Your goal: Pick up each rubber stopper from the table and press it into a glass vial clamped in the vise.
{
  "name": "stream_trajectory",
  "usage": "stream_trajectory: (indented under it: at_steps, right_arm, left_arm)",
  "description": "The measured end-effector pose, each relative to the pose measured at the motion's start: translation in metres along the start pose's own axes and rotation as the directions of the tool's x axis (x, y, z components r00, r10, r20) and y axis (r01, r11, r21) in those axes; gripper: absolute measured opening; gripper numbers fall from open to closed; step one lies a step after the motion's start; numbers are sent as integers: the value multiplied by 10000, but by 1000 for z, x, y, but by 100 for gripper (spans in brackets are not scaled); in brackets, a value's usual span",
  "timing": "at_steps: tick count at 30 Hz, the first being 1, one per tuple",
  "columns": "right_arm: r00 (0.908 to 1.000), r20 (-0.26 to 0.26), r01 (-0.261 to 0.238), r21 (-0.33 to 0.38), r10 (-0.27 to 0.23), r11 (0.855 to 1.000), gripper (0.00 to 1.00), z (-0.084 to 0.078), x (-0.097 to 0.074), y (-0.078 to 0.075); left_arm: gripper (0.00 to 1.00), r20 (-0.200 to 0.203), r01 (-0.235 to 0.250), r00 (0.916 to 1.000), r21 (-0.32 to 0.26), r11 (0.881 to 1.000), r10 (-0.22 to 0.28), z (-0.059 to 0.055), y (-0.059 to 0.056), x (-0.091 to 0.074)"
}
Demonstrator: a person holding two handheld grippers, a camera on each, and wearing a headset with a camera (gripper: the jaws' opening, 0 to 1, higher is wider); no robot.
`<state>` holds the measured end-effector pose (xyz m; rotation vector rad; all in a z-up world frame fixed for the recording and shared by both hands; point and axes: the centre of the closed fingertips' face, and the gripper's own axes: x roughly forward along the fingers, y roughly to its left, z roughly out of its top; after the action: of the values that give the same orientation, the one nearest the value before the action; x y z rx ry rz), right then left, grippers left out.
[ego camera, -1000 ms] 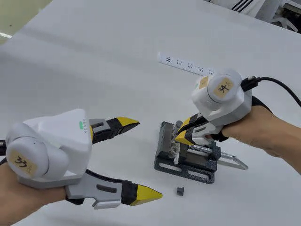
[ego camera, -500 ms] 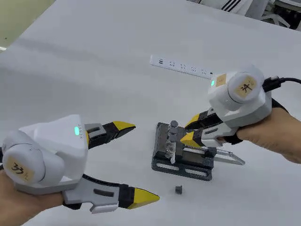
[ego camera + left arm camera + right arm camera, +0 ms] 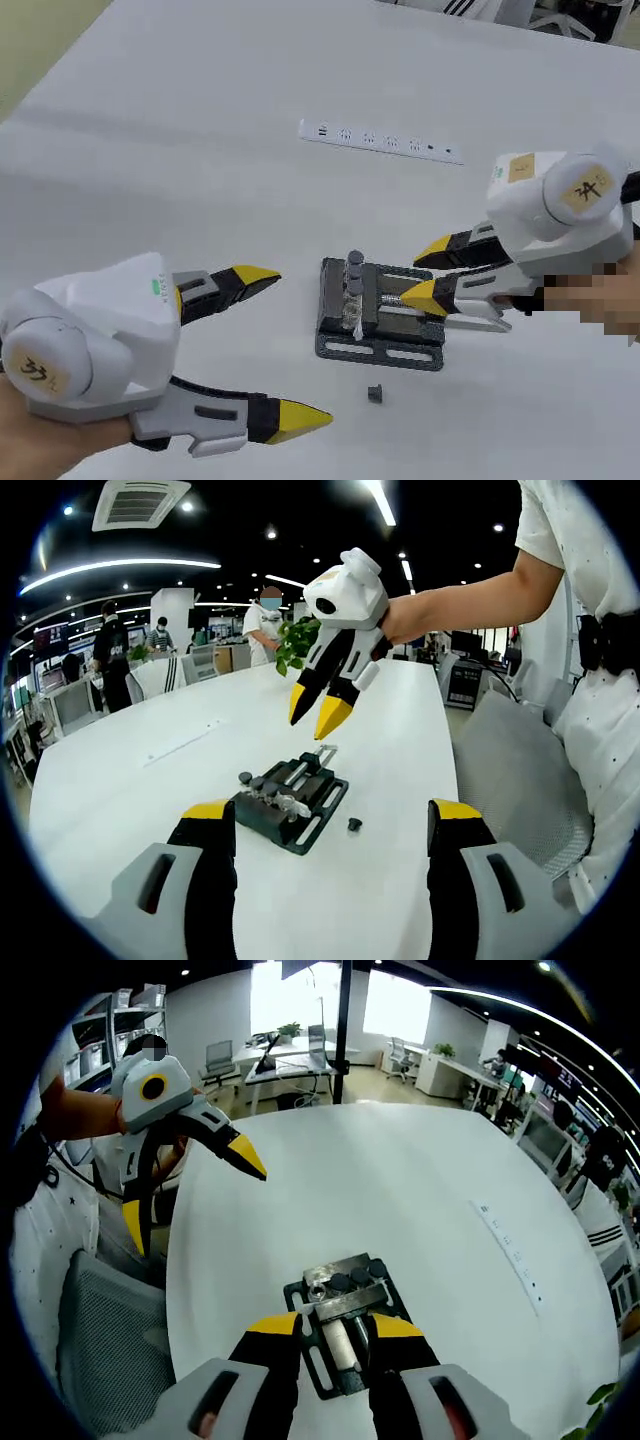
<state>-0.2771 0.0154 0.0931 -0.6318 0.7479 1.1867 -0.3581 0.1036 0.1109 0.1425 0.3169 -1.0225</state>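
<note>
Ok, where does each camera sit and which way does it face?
Head view: headset, looking down on vise, loose rubber stopper, left gripper, right gripper and left hand.
Left gripper view: on that gripper, facing across the vise to the right gripper and the person's arm; own jaws wide.
Right gripper view: on that gripper, close over the vise, facing the left gripper.
All share the vise.

The vise [image 3: 380,335] stands on the table [image 3: 200,150], ahead between the left gripper's [image 3: 300,345] jaws and under the right gripper's [image 3: 413,279] jaws; a stopper [image 3: 376,394] lies beside it.
</note>
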Motion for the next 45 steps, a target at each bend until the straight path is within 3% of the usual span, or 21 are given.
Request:
stream_trajectory:
  at_steps: [15, 22, 26, 35, 45]
  right_arm:
    - [9944, 809, 591, 1072, -680, 9925, 33, -39, -43, 6]
    - [9897, 1094, 755, 1482, -922, 9861, 38, -57, -58, 13]
    - [9871, 1266, 757, 1675, -976, 9830, 41, -69, -63, 15]
    - [9839, 1493, 679, 1959, -982, 9783, 48, -87, -67, 20]
    - [9808, 1615, 709, 2290, -1097, 9708, 49, -103, -71, 26]
  left_arm:
    - [70, -692, 529, 9963, 338, 9980, -504, -9, -10, 14]
    - [64, -1238, 850, 9892, 496, 9951, -783, -20, -13, 23]
    - [62, -1670, 1091, 9813, 745, 9912, -955, -29, -16, 29]
    - [52, -2239, 1536, 9662, 1028, 9828, -1276, -40, -21, 49]
    - [35, -3196, 2165, 9337, 1452, 9654, -1613, -64, -27, 76]
